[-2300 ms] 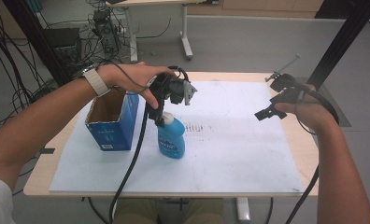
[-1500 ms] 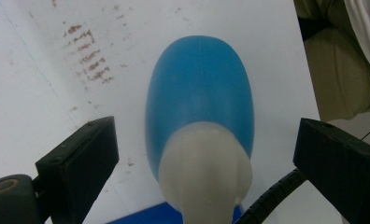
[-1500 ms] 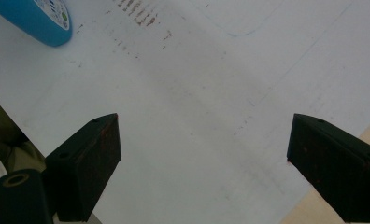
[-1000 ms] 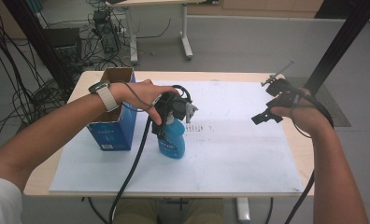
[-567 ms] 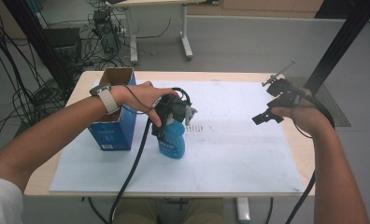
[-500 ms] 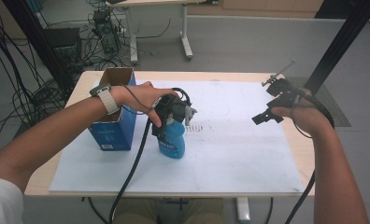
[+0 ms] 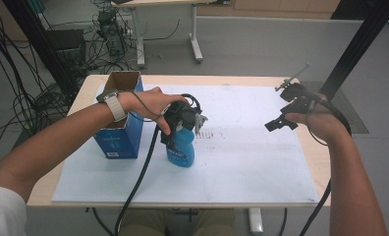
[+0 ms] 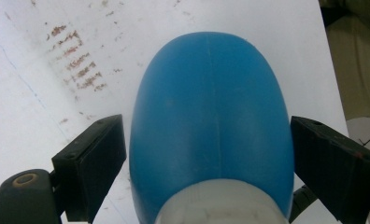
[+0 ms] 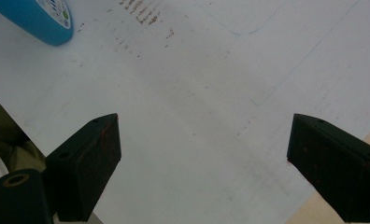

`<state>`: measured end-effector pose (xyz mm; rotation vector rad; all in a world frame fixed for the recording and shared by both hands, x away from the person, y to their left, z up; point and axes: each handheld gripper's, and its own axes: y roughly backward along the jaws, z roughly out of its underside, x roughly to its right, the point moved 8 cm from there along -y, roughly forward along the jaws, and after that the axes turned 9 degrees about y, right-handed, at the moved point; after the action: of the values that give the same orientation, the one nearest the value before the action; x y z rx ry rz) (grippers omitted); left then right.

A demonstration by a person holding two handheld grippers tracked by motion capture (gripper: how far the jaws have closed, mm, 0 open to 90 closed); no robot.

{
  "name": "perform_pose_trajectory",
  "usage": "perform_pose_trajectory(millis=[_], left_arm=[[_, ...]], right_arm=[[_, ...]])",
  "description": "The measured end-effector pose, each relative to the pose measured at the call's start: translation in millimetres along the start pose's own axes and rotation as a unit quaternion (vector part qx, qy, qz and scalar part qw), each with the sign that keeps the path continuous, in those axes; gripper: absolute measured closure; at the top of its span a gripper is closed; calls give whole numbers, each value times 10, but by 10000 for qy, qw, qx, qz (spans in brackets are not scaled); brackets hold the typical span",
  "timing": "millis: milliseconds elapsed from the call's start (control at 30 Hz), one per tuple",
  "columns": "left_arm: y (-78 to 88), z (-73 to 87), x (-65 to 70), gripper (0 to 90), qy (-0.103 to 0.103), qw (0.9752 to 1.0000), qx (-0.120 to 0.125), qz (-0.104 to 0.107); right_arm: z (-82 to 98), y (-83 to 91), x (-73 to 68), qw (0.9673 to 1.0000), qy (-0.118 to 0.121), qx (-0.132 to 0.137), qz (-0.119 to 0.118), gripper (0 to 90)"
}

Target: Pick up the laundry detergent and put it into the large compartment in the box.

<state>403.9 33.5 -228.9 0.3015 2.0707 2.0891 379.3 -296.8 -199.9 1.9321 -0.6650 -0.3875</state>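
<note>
A blue plastic bottle [image 7: 182,151] with a white cap stands upright on the white paper, left of the middle. My left gripper [image 7: 179,133] points down over its top. In the left gripper view the bottle [image 8: 211,116] sits between the two black jaws of the left gripper [image 8: 206,172]. The jaws have just been closing on it, and a thin gap still shows at the left pad [image 8: 99,163]. My right gripper [image 7: 280,106] hovers open over the paper's right part, with nothing between its jaws [image 9: 202,163]. The bottle's base [image 9: 33,16] shows far off in the right gripper view.
An open blue cardboard box [image 7: 119,135] stands just left of the bottle, under my left wrist. A large white paper sheet [image 7: 241,162] covers most of the wooden table [image 7: 314,147]. The left gripper's cable [image 7: 138,182] hangs over the front edge.
Since the earliest frame my left gripper has come down around the bottle's top. Over the last second neither hand has visibly moved.
</note>
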Motion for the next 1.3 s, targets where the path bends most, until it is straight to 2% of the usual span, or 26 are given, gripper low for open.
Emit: perform_pose_trajectory(millis=[367,767,1033,1200,1233,1300], left_arm=[[-28,-2,-14,205,-12,10000,-38,47],[-37,-7,0,284,3,10000,-99,4],[-35,-24,9,295,-12,9998,-169,-46],[-32,-18,3,300,16,9999,-131,-46],[-33,-5,2,384,29,9999,-80,-57],[-37,1,-5,382,58,10000,-69,-13]], right_arm=[[18,4,2,10000,-5,3,7,98],[15,5,1,10000,2,14,6,98],[13,13,-6,10000,-7,18,14,98],[6,14,-11,10000,-4,14,23,98],[3,14,-14,10000,-1,19,24,99],[0,13,-17,10000,4,19,26,100]])
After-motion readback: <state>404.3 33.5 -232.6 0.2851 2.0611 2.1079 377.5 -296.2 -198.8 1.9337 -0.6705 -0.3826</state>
